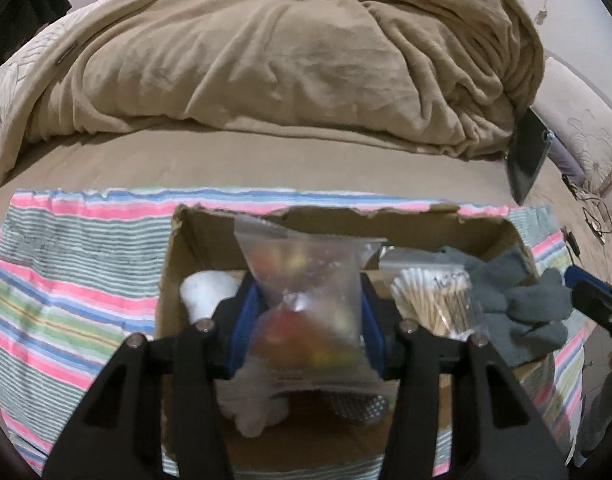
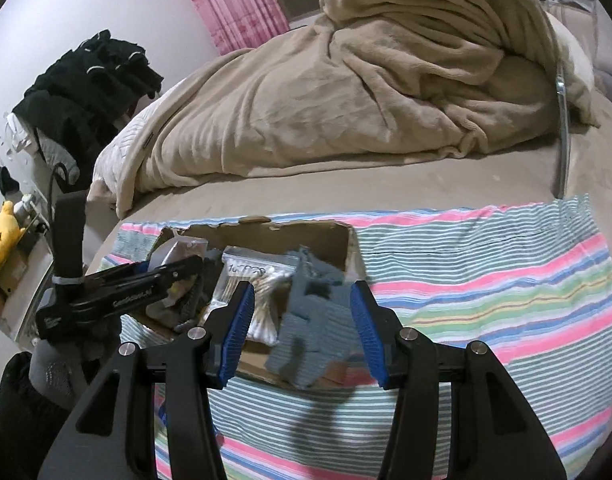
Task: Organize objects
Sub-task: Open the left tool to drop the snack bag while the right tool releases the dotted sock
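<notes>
Several items already sat in the torn brown cardboard box (image 1: 177, 248): grey knit gloves (image 1: 518, 308), bagged cotton swabs (image 1: 430, 300). Left gripper (image 1: 306, 320) was clamped on a clear zip bag of colourful pieces (image 1: 306, 280) above the box; right gripper (image 2: 301, 332) stood jaws apart, empty.

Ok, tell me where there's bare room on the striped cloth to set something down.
Free: the striped cloth right of the cardboard box, a wide bare stretch out to its edge; also the cloth left of the box, and the bare bedsheet between cloth and blanket. Crowded: the box itself, packed with the cotton swab bag, grey glove and both tongs.
</notes>
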The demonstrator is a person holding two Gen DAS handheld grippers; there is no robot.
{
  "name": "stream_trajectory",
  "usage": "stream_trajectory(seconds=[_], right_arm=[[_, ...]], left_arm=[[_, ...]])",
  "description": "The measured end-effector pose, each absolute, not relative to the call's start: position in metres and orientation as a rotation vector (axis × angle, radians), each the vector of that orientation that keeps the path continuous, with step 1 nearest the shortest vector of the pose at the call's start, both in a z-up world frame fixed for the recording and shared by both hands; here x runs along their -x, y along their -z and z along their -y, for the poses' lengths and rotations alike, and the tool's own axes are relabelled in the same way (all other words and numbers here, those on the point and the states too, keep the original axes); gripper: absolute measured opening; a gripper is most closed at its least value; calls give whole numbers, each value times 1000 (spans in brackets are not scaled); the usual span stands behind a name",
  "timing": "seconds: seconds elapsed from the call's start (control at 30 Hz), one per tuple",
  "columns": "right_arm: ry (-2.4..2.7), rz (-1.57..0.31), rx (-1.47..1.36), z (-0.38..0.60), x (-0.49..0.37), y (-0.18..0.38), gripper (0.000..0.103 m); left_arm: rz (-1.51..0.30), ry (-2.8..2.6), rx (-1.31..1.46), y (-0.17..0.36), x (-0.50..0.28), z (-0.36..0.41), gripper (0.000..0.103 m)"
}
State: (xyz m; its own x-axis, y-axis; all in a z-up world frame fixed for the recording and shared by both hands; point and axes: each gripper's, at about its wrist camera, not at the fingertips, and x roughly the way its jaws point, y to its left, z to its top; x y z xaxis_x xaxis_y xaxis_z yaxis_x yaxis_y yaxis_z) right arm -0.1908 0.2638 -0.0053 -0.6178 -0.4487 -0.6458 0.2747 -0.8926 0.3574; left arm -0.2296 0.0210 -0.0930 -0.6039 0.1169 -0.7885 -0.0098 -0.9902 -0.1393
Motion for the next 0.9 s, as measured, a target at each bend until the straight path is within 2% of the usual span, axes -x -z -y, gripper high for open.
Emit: stream_trajectory(seconds=[0.07, 0.13, 0.23, 0.6, 0.73, 0.9], right_arm=[[2495, 318, -1079, -266, 189, 4, 53], [2499, 314, -1076, -265, 185, 1, 53], [2503, 307, -1075, -262, 177, -3, 54], [2497, 283, -1085, -243, 144, -15, 54], [2494, 257, -1080, -232, 133, -21, 61], [2478, 223, -1088, -216, 121, -22, 63]], left_arm=[[193, -2741, 1383, 92, 229, -19, 52], [205, -2754, 1369, 86, 224, -16, 63], [210, -2785, 1335, 72, 213, -10, 73], [253, -2813, 1259, 39, 149, 11, 74], [246, -2822, 1223, 29, 119, 16, 74], [241, -2826, 1191, 20, 86, 24, 74]])
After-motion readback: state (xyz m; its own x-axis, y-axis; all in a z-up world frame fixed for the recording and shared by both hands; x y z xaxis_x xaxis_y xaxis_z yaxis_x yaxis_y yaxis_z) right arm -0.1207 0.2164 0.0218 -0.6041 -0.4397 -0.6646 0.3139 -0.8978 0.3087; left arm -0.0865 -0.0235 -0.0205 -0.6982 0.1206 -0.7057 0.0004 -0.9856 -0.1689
